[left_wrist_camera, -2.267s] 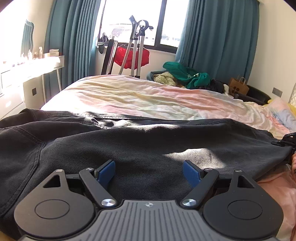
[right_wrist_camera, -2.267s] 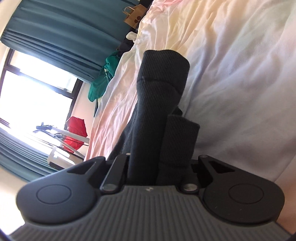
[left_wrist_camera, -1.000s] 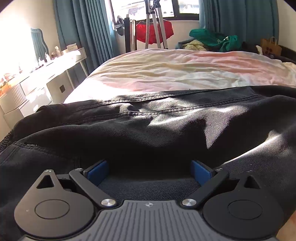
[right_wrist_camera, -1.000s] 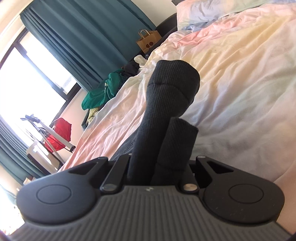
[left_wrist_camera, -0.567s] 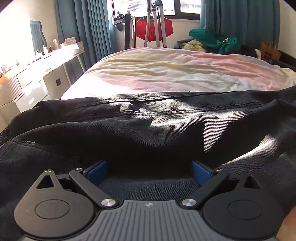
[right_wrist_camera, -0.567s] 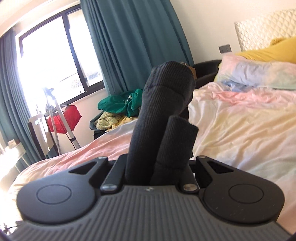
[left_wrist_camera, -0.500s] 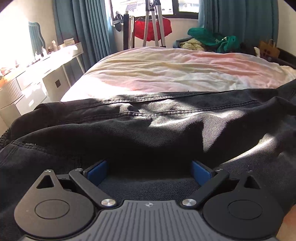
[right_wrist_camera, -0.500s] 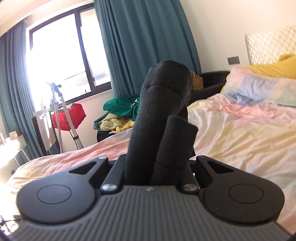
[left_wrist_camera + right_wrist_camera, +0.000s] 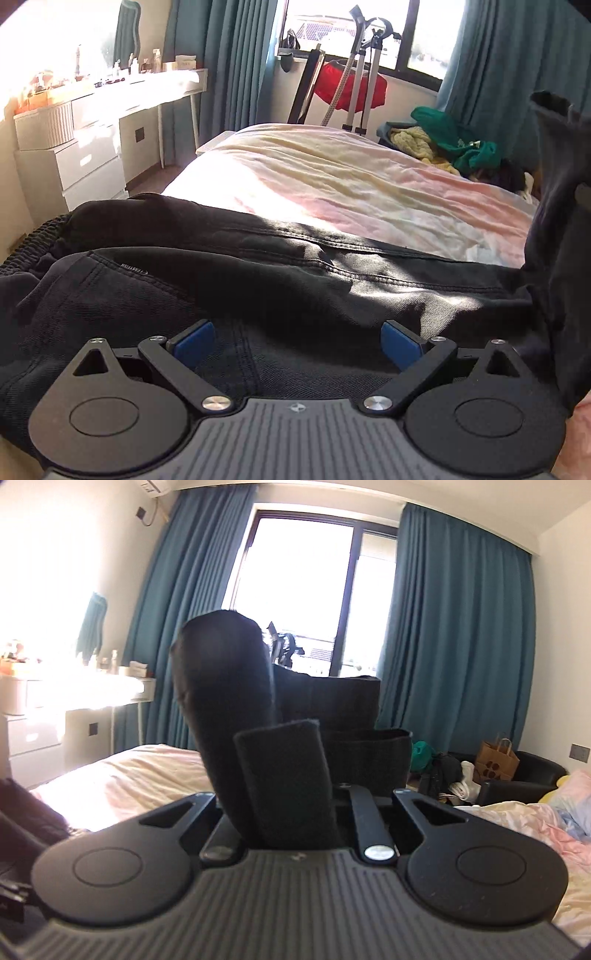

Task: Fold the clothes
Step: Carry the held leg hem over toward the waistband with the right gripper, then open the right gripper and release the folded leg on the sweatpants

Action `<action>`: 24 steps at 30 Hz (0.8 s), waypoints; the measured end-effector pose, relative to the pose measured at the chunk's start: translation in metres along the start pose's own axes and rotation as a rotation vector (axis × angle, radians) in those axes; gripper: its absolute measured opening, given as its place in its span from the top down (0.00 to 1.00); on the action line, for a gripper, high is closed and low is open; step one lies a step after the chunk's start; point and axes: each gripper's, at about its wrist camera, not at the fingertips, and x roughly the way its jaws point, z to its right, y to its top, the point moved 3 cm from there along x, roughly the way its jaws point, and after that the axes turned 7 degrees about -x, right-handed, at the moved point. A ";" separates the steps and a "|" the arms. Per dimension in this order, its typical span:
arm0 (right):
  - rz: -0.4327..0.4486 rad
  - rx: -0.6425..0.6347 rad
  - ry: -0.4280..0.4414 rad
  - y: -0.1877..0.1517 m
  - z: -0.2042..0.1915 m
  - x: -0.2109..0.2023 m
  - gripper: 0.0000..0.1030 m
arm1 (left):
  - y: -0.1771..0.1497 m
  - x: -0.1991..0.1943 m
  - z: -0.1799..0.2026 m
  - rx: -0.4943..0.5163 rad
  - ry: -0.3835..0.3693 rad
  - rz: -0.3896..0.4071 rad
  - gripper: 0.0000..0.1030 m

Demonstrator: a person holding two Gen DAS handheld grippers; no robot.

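**Carrying the trouser hem across for the fold**

The bed [image 9: 351, 184] fills the room's middle, and the black trousers [image 9: 258, 280] lie across its near edge, waistband toward the dresser side. One trouser end [image 9: 236, 716] is raised off the bed, bunched and clamped between the closed fingers of the right gripper [image 9: 291, 812]. The left gripper [image 9: 297, 341] rests on the cloth above the bed's near edge, blue pads [image 9: 194, 341] spread wide, gripping nothing. Best, I judge, to press the left gripper down as an anchor while the raised end travels toward the waistband, kept taut so the seams align.
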 end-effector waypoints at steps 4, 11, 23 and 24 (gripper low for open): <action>-0.109 -0.097 0.165 -0.042 -0.086 -0.002 0.87 | 0.011 -0.014 -0.019 -0.053 -0.011 0.014 0.05; -0.230 -0.175 0.203 -0.077 -0.138 -0.002 0.86 | 0.020 -0.030 -0.025 -0.064 -0.017 0.040 0.05; -0.266 0.019 0.347 -0.077 -0.140 -0.008 0.70 | 0.016 -0.023 -0.012 -0.011 -0.071 0.081 0.05; -0.270 0.052 0.381 -0.073 -0.137 -0.009 0.56 | 0.015 -0.024 -0.010 -0.007 -0.083 0.090 0.05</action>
